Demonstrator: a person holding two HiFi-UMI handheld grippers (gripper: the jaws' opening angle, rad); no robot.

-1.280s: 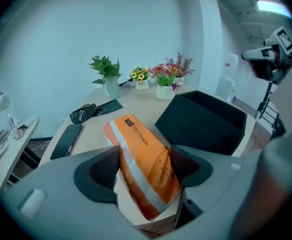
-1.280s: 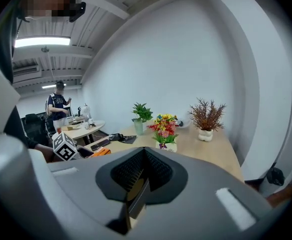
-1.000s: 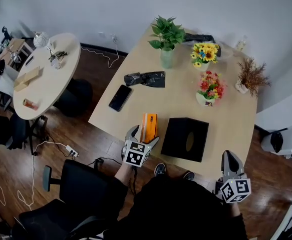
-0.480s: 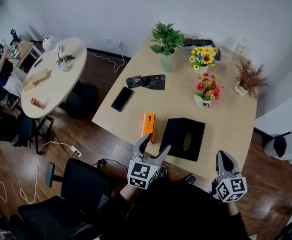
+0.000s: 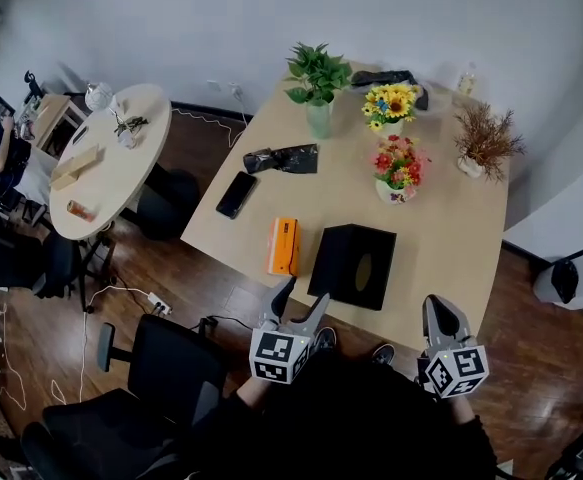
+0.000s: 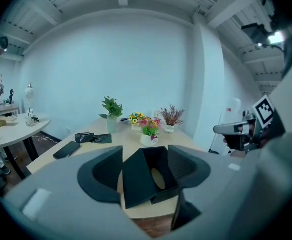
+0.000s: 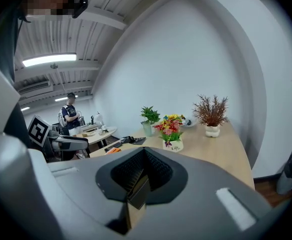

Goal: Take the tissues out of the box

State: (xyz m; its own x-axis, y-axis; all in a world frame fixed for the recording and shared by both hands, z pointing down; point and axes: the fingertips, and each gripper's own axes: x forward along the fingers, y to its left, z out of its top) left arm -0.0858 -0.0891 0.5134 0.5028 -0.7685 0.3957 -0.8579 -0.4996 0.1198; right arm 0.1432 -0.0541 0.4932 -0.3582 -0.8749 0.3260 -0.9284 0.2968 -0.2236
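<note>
The black tissue box (image 5: 356, 265) stands near the front edge of the wooden table (image 5: 441, 238), its oval slot facing up; no tissue shows in it. An orange pack (image 5: 284, 245) lies just left of it. My left gripper (image 5: 301, 303) hangs off the table's front edge, short of the box, and its jaws are closing with nothing between them. In the left gripper view the box (image 6: 151, 176) sits beyond the left gripper (image 6: 144, 171). My right gripper (image 5: 439, 313) is held off the table's front right corner, shut and empty, its pads meeting in the right gripper view (image 7: 142, 171).
Behind the box lie a black phone (image 5: 236, 195) and a black bag (image 5: 281, 158). A green plant (image 5: 317, 88), sunflowers (image 5: 389, 103), a flower pot (image 5: 395, 168) and a dried plant (image 5: 484, 143) stand at the back. A round table (image 5: 101, 158) and an office chair (image 5: 161, 378) are to the left.
My left gripper let go of the orange pack, drew back off the table toward my body, and its jaws narrowed. The right gripper has barely moved.
</note>
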